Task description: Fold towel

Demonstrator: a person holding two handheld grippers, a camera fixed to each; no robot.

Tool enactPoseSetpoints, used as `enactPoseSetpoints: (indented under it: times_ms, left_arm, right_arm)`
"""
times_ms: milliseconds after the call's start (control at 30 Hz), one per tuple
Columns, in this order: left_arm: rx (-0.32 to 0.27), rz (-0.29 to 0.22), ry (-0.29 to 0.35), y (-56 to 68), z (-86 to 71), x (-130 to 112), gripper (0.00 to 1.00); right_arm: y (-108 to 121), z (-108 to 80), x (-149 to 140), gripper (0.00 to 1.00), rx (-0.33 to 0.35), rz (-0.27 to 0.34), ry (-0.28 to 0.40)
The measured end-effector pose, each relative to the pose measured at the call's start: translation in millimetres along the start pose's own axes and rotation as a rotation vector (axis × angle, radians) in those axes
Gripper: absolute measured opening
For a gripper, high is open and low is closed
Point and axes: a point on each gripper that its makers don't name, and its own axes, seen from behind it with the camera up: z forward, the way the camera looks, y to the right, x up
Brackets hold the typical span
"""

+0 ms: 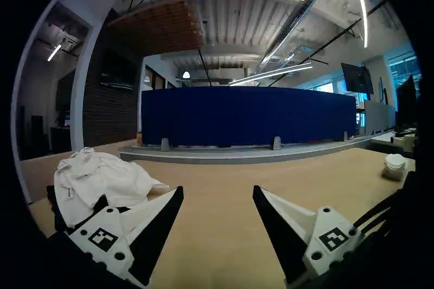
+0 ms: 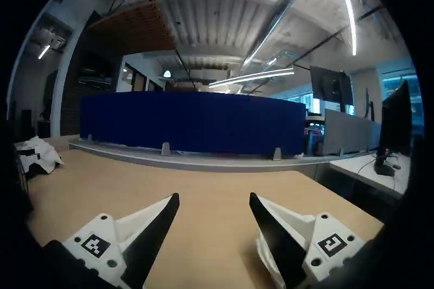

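A crumpled white towel (image 1: 103, 180) lies heaped on the wooden table (image 1: 228, 202), left of my left gripper (image 1: 218, 194), partly behind its left finger. That gripper is open, nothing between its fingers. The same heap appears small at the far left edge as the towel (image 2: 38, 159) in the right gripper view. My right gripper (image 2: 214, 200) is open over bare table (image 2: 211, 180). Some white cloth (image 2: 266, 251) peeks out beside its right finger, mostly hidden. A small folded white cloth (image 1: 394, 166) sits at the right edge in the left gripper view.
A long blue divider panel (image 1: 244, 115) stands along the table's far edge on a grey rail (image 1: 217, 153). Desks with monitors (image 2: 393, 126) stand to the right beyond the table's right edge.
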Motion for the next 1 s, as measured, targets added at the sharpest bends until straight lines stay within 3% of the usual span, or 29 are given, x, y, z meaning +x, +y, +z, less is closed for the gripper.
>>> enactPoseSetpoints:
  times_ms: [1000]
  left_arm:
    - [0.000,0.000,0.000,0.4,0.0,0.0,0.95]
  right_arm:
    - [-10.4,0.9,-19.9,1.00,0.027,0.056,0.017]
